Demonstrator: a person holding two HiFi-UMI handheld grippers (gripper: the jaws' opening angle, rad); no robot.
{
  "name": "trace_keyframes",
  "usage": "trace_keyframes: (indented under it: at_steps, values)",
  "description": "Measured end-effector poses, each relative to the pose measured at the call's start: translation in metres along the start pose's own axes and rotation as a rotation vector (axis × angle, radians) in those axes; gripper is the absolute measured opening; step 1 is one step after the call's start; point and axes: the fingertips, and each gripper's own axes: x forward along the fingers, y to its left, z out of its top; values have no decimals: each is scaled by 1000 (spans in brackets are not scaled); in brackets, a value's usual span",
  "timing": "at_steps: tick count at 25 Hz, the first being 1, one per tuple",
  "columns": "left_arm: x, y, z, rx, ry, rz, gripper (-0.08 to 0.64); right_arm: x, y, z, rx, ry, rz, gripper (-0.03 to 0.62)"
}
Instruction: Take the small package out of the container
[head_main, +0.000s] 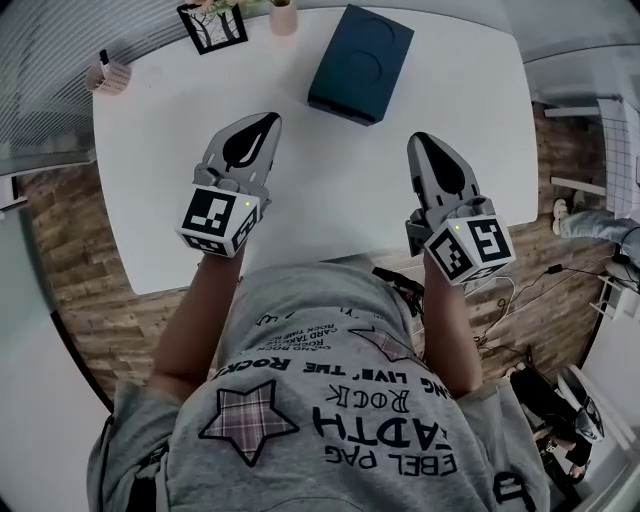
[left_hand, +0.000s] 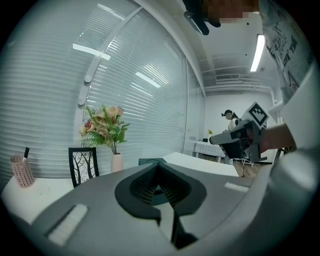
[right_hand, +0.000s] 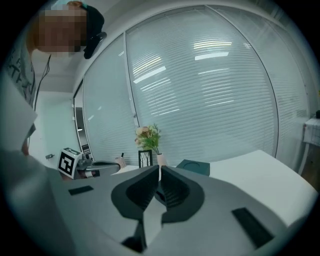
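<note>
White surface (head_main: 330, 200) is seen in the head view, with a dark blue container (head_main: 360, 62) set toward its far edge. The container's top is closed, so the small package is hidden from sight. The left gripper (head_main: 268, 122) and the right gripper (head_main: 418, 140) are held over the near half of the surface, well apart from each other and short of the container. A black picture frame (head_main: 212, 25), a pink vase (head_main: 283, 16) and a pink pen holder (head_main: 108, 73) are crowded at the far rim. The flowers are cropped by the picture's top edge.

In the left gripper view, the fingers (left_hand: 141, 186) are seen pressed together with nothing between them. The container (left_hand: 149, 161) is largely hidden behind their tips, and only a strip of its top is shown. The right gripper (left_hand: 240, 137) is seen off to the right. A distant person (left_hand: 231, 117) is too small to be made out.

In the right gripper view, the fingers (right_hand: 177, 192) are likewise closed together and empty. The container (right_hand: 196, 166) is seen just right of their tips, its top closed. The small package is shown in no view.
</note>
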Motion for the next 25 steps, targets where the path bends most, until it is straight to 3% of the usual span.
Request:
trace_keyframes:
  at_steps: [16, 25]
  values:
    - [44, -1, -32, 33, 60, -69, 11, 37, -21, -64, 18, 124, -7, 17]
    - [71, -1, -70, 32, 160, -110, 14, 63, -29, -110, 38, 260, -33, 18]
